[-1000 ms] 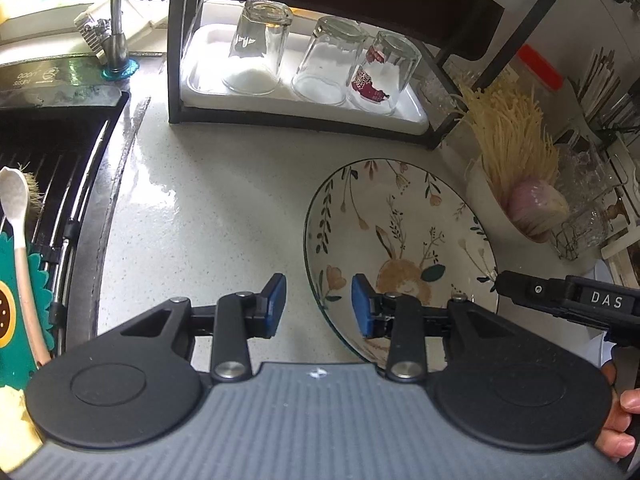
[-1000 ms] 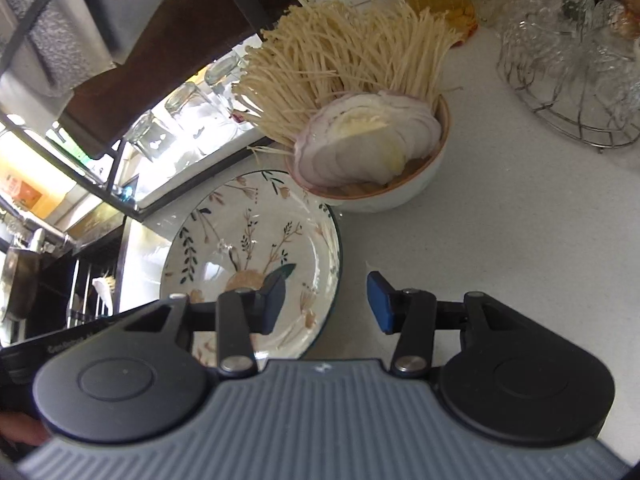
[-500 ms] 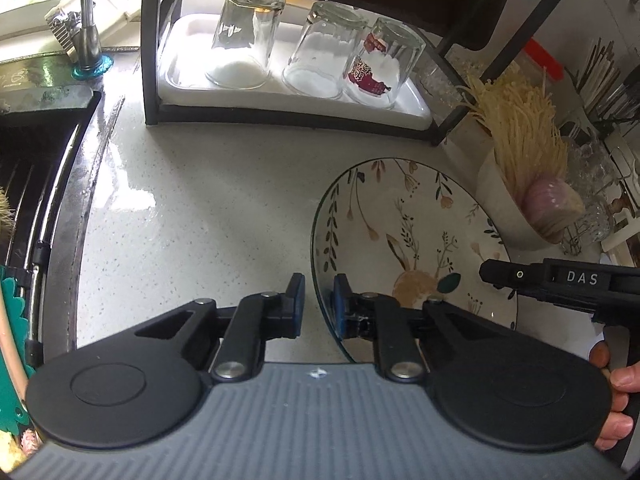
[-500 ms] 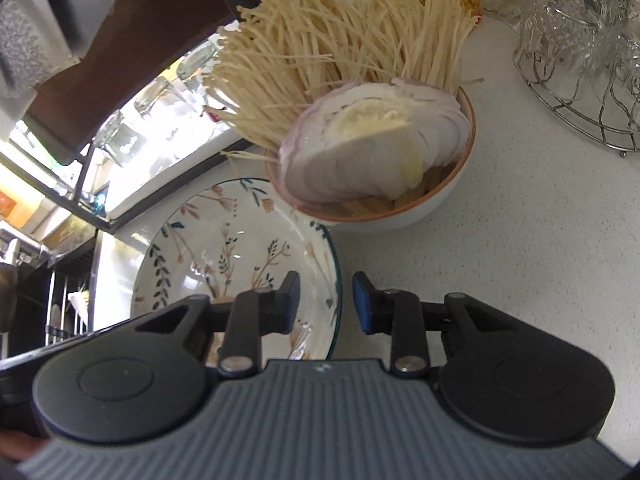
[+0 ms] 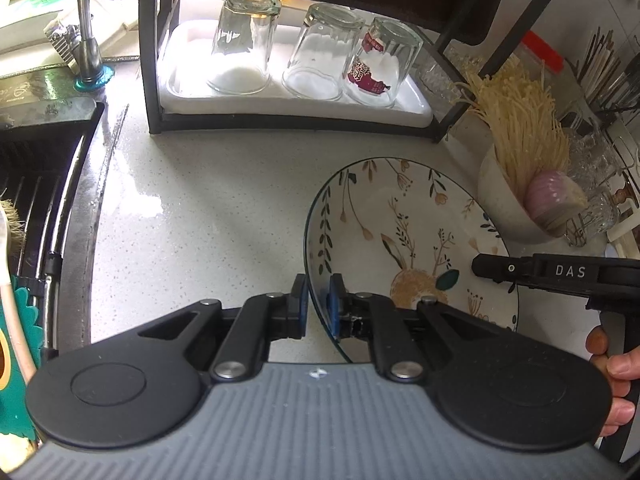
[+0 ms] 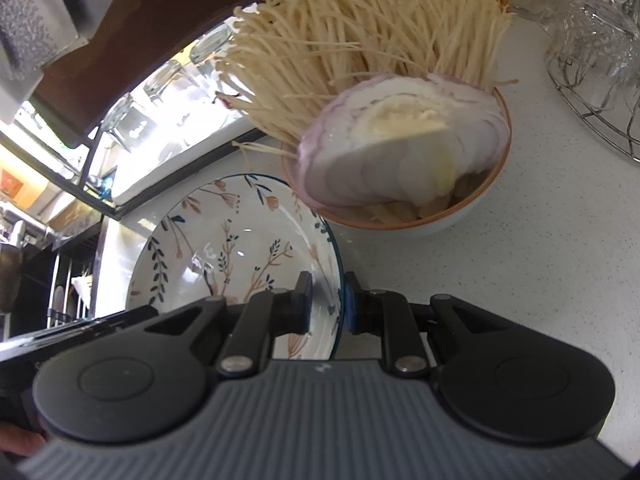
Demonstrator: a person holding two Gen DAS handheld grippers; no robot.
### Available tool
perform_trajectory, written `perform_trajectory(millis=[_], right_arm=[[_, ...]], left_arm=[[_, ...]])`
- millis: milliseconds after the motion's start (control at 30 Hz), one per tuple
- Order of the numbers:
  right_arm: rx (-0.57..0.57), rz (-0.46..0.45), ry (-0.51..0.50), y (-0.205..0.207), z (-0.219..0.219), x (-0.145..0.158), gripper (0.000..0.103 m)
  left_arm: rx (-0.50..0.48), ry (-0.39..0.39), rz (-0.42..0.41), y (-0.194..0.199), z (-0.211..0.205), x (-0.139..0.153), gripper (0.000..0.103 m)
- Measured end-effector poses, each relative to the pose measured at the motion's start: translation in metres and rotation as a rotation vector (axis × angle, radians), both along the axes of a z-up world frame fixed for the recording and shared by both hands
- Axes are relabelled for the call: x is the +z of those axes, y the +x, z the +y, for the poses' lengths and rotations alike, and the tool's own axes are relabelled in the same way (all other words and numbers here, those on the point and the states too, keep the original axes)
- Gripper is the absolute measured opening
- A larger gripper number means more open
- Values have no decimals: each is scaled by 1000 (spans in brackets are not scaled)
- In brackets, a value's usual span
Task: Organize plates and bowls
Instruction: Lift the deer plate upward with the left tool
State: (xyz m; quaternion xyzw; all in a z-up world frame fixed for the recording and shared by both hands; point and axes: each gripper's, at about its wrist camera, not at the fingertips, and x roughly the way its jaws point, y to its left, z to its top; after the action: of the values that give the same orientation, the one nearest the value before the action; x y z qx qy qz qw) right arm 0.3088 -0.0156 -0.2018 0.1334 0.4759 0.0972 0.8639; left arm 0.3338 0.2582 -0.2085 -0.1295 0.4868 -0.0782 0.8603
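The plate (image 5: 404,240) is now pinched at opposite rims by the left gripper (image 5: 316,306) and the right gripper (image 6: 326,300) (both previously spread); lifting seems imminent.

plate (image 5: 404,236) left of bowl (image 5: 504,200)

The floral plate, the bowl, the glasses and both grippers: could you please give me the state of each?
Floral plate: on the counter, its rim between both grippers' fingers.
Left gripper: shut on the plate's left rim.
Right gripper: shut on the plate's right rim.
Bowl: upright, filled with enoki mushrooms and a cut onion.
Three glasses: upside down on the rack's white tray.
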Motion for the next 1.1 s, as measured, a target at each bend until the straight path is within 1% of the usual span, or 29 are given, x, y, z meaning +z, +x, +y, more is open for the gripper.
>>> perform_trajectory(millis=[67,200,267,433,567,867,1000,1100], right_arm=[[11,-7,-2,-1,2,3,20],[10,-12,6,-3,4,7,20],[21,-16,12,-4,5,9,20],[45,-33,21,-2,10,17,20],[76,-57,31,-4,12,30,20],[118,-97,74,-27,3,64,20],[121,-118,97,-39,-7,78,20],[128,-137,91,-47,-15,87,20]], left_arm=[[11,-5,16,-1,1,3,13],[-2,49,-11,-9,-4,14,13],[21,37,-14,-12,0,18,13],[46,51,-38,-19,3,28,13],[65,42,-44,-26,7,41,13],[73,71,-100,-57,-2,84,13],[89,58,-119,-72,-10,97,13],[91,50,-128,-81,-18,104,13]])
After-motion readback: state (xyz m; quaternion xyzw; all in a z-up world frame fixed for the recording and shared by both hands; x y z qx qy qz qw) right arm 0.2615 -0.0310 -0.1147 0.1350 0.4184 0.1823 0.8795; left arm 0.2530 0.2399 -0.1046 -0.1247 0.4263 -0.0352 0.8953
